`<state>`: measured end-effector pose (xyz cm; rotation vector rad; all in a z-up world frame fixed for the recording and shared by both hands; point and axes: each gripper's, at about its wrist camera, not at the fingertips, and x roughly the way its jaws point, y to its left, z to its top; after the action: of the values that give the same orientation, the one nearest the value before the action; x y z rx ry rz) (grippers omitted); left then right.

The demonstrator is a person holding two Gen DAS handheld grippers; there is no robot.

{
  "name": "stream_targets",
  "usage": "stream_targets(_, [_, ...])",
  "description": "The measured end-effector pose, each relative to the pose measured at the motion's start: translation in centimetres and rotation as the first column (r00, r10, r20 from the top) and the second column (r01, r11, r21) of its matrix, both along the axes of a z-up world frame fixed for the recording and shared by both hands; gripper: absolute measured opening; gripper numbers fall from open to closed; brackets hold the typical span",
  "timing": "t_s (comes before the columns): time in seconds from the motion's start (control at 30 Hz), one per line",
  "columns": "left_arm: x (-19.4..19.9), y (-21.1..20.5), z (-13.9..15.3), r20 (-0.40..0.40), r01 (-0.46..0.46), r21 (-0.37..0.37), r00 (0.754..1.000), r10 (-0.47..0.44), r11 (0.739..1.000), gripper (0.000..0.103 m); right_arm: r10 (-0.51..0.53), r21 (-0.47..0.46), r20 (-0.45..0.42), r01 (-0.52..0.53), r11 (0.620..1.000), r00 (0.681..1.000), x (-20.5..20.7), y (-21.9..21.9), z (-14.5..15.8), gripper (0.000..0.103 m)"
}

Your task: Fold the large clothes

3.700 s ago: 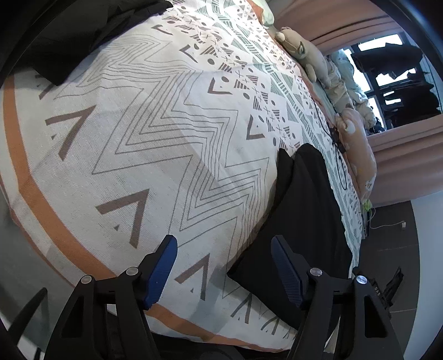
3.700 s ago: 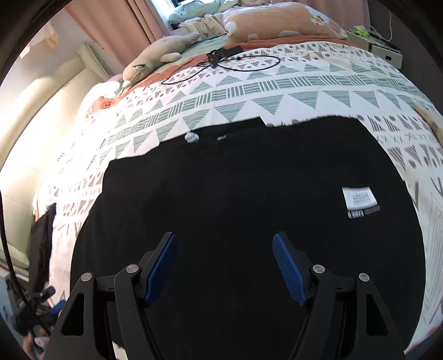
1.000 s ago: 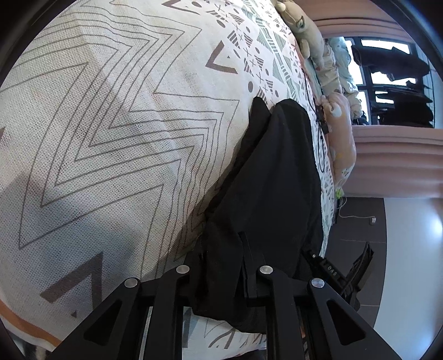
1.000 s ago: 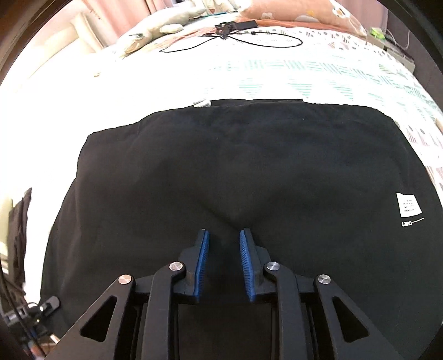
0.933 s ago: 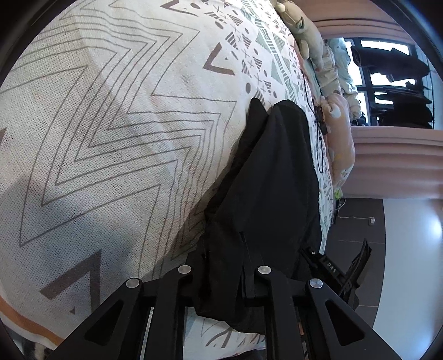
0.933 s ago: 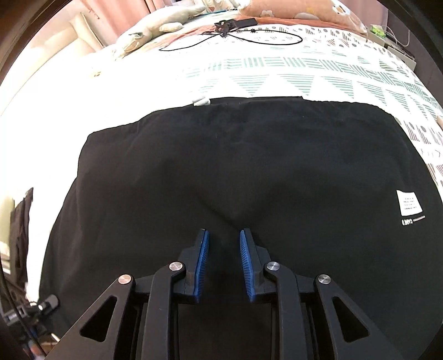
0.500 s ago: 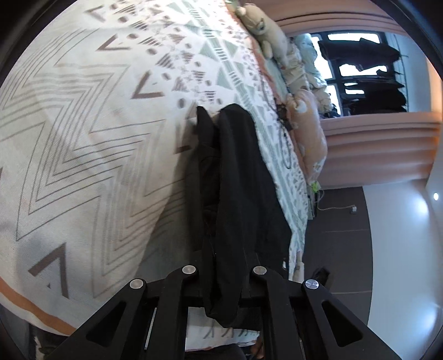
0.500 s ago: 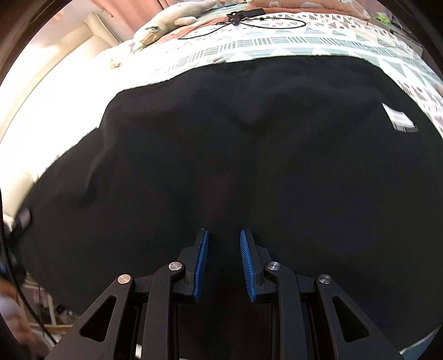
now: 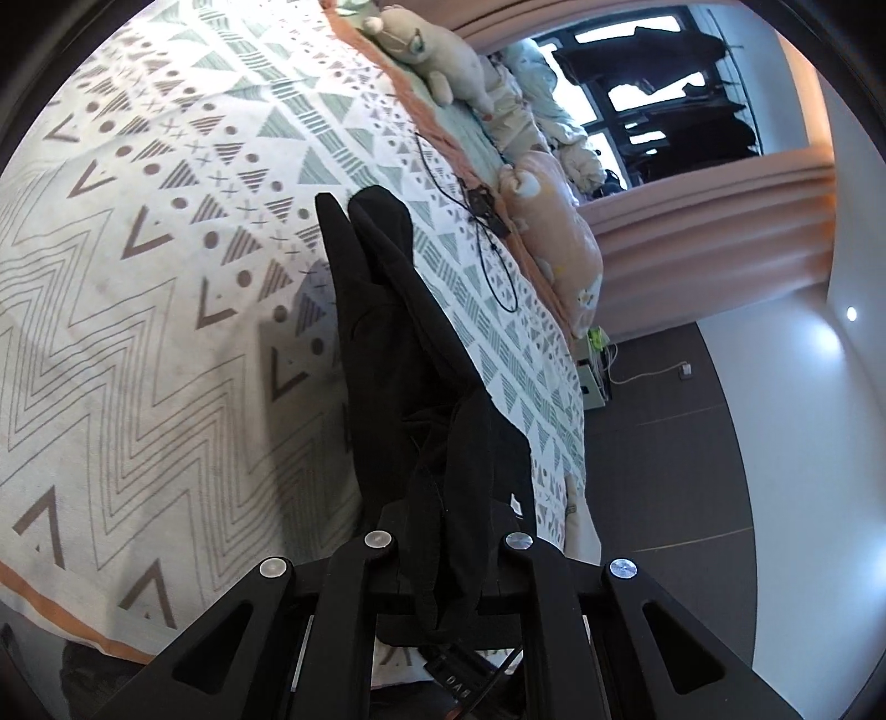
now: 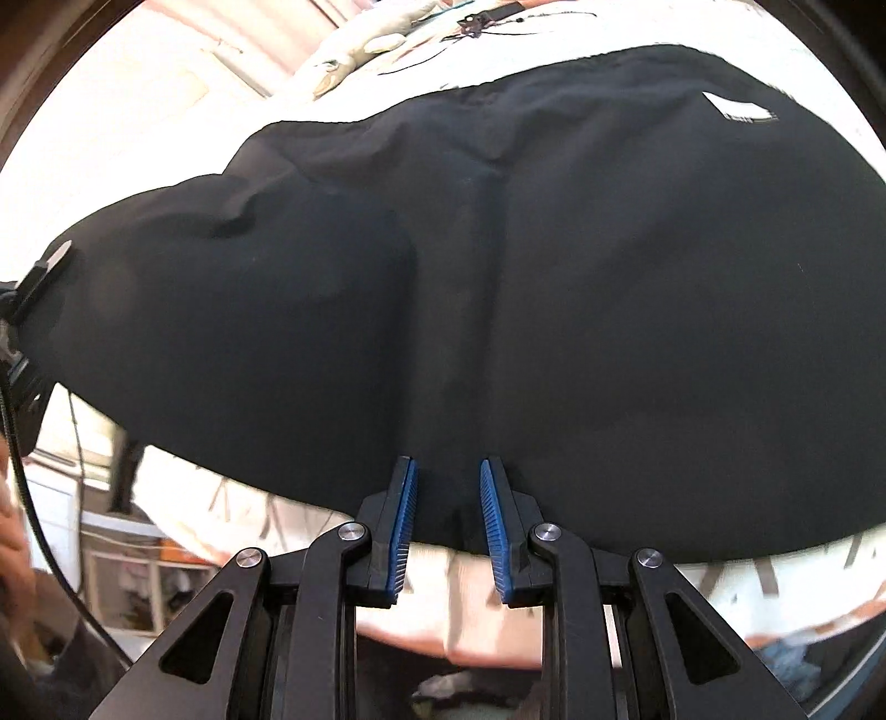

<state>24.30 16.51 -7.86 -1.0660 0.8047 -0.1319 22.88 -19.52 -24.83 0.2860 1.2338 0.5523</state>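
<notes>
The left gripper is clamped on a bunched edge of the black garment, lifted above the patterned bedspread. The right gripper, jaws narrow, pinches the garment's near hem, and the cloth spreads wide beyond it.

Patterned bedspread, plush toys along edge, pink curtain, dark floor.

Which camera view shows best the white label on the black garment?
The right wrist view. There the white label lies in the open on the black garment, near its far edge, though blurred. In the left wrist view the garment is seen edge-on; only a small white bit shows, possibly the label.
</notes>
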Motion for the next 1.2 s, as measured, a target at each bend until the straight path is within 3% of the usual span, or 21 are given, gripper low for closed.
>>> stream_targets(0.3, [2.0, -4.1, 3.9, 0.054, 0.063, 0.068, 0.996, -0.066, 0.996, 0.009, -0.138, 0.094, 0.063, 0.131, 0.987, 0.989, -1.1, -7.1, 2.7, 0.024])
stream_targets(0.67, [6.5, -12.8, 5.9, 0.063, 0.204, 0.157, 0.974, -0.216, 0.966, 0.009, -0.327, 0.169, 0.081, 0.310, 0.935, 0.941, -0.9, -16.1, 3.2, 0.024])
stream_targets(0.87, [8.9, -18.5, 5.5, 0.042, 0.295, 0.185, 0.950, -0.308, 0.937, 0.009, -0.406, 0.188, 0.072, 0.387, 0.903, 0.911, -1.7, -21.5, 3.6, 0.024])
stream_targets(1.07, [11.2, -25.1, 2.9, -0.023, 0.390, 0.203, 0.919, -0.394, 0.898, 0.009, -0.467, 0.185, 0.061, 0.449, 0.874, 0.882, -3.3, -25.8, 3.7, 0.024])
stream_targets(1.2, [12.3, -30.0, 0.7, -0.088, 0.484, 0.201, 0.875, -0.476, 0.852, 0.012, -0.484, 0.190, 0.054, 0.467, 0.864, 0.873, -3.7, -27.5, 4.0, 0.026])
